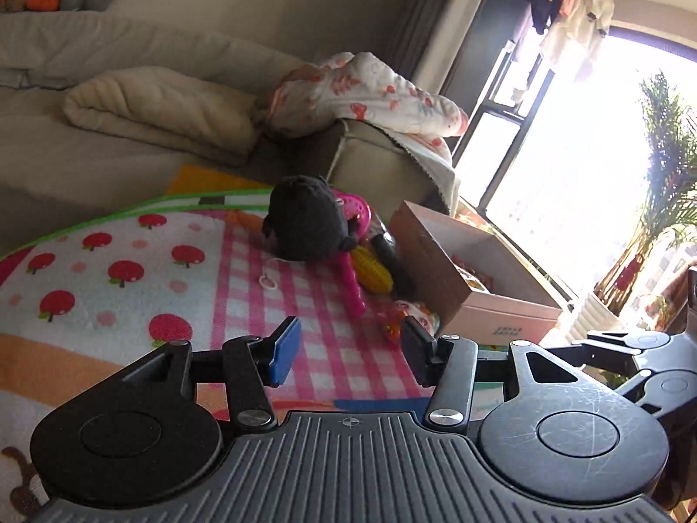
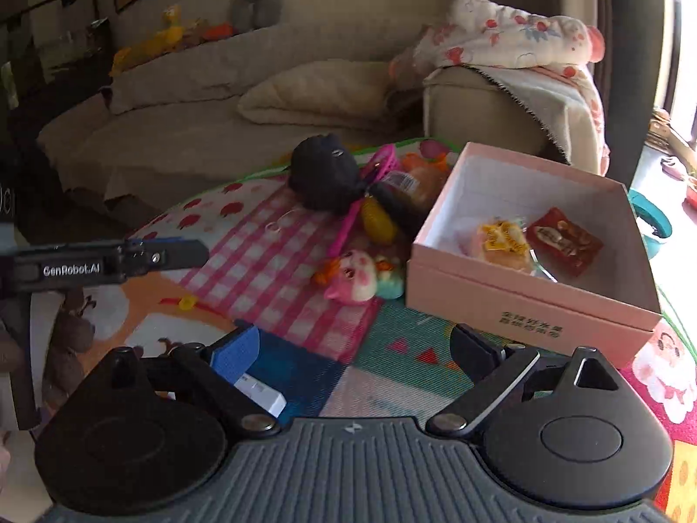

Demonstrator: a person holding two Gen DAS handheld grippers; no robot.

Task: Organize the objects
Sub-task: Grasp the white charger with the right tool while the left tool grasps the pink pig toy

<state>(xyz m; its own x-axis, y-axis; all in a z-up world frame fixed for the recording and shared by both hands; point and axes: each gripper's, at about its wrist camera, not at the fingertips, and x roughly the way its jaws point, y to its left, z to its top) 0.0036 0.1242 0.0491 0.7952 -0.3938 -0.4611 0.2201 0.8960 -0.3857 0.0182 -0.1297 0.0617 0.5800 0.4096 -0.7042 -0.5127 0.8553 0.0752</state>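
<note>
A pile of toys lies on the colourful play mat (image 1: 130, 270): a black plush (image 1: 305, 222), a pink toy racket (image 1: 350, 279), a yellow corn toy (image 1: 372, 272) and a small pink cat toy (image 2: 353, 276). A pink open box (image 2: 527, 305) stands right of the pile, with a red packet (image 2: 564, 237) and a yellow packet (image 2: 501, 235) inside. My left gripper (image 1: 348, 353) is open and empty, above the mat short of the pile. My right gripper (image 2: 353, 357) is open and empty, near the box's front corner.
A beige sofa (image 2: 218, 122) with a folded blanket (image 1: 165, 109) and a floral quilt (image 2: 514, 35) runs behind the mat. A bright window and a potted palm (image 1: 666, 200) stand at the right. The left gripper's side shows in the right wrist view (image 2: 109, 259).
</note>
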